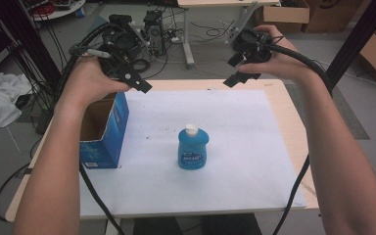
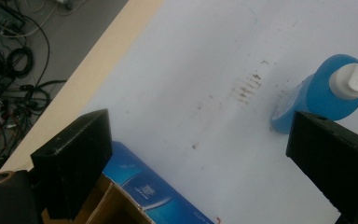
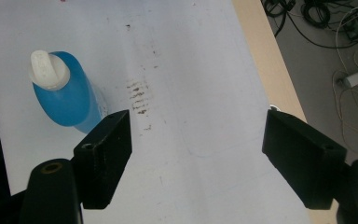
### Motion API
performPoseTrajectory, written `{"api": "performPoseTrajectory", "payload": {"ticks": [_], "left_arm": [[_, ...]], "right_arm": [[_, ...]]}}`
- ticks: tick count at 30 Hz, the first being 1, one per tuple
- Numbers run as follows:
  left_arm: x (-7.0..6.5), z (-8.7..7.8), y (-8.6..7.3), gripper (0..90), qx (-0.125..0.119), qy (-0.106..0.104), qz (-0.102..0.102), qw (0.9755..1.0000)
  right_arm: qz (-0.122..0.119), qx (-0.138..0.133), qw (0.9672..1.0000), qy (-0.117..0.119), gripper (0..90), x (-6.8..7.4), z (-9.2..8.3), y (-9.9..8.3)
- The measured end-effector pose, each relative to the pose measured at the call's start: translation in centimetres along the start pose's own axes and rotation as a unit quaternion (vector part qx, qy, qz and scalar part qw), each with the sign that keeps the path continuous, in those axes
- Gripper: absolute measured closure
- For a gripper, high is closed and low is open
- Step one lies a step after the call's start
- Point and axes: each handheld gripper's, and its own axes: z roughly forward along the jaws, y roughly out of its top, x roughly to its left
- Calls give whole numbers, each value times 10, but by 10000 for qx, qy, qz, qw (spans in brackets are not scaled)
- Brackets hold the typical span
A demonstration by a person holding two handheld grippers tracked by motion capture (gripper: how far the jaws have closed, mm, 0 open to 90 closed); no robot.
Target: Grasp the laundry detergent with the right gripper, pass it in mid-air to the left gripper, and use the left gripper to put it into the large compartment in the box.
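Observation:
A blue bottle (image 1: 193,148) with a white cap stands upright in the middle of the white sheet. An open blue cardboard box (image 1: 103,132) sits at the table's left edge. My left gripper (image 1: 136,81) is held in the air above the box's far corner, open, with nothing between its jaws. My right gripper (image 1: 235,70) hovers over the table's far edge, open and empty too. In the left gripper view the left gripper (image 2: 198,135) looks down on the bottle (image 2: 321,93) and the box (image 2: 144,186). The right gripper (image 3: 198,130) has the bottle (image 3: 70,98) below and to its left in its own view.
A white sheet (image 1: 245,147) covers most of the wooden table (image 1: 293,127) and carries a few brown smudges (image 3: 137,98). Cables and computer gear (image 1: 154,29) lie on the floor beyond the far edge. Cardboard boxes (image 1: 286,12) stand at the back right, and a white cloth (image 1: 0,98) lies at the left.

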Motion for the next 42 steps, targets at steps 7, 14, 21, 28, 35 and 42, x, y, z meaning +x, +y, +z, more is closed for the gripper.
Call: {"api": "performPoseTrajectory", "payload": {"ticks": [7,14,21,28,35,42], "left_arm": [[0,-1,1,77,26,19,-2,10000],[-2,-1,4,77,62,31,29,10000],[-3,0,5,77,90,-9,50,9999],[-6,2,4,75,125,-35,62,9999],[-6,4,2,75,152,-54,47,9999],[-7,6,2,75,154,-83,52,9998]], "right_arm": [[1,-176,9998,114,220,2,-1,-7],[-45,-401,9990,214,214,5,-5,-16],[-115,-667,9971,341,206,10,-8,-28],[-188,-878,9946,527,198,17,-4,-41],[-238,-1020,9922,670,194,25,7,-53],[-315,-1081,9906,774,193,35,20,-61]]}}
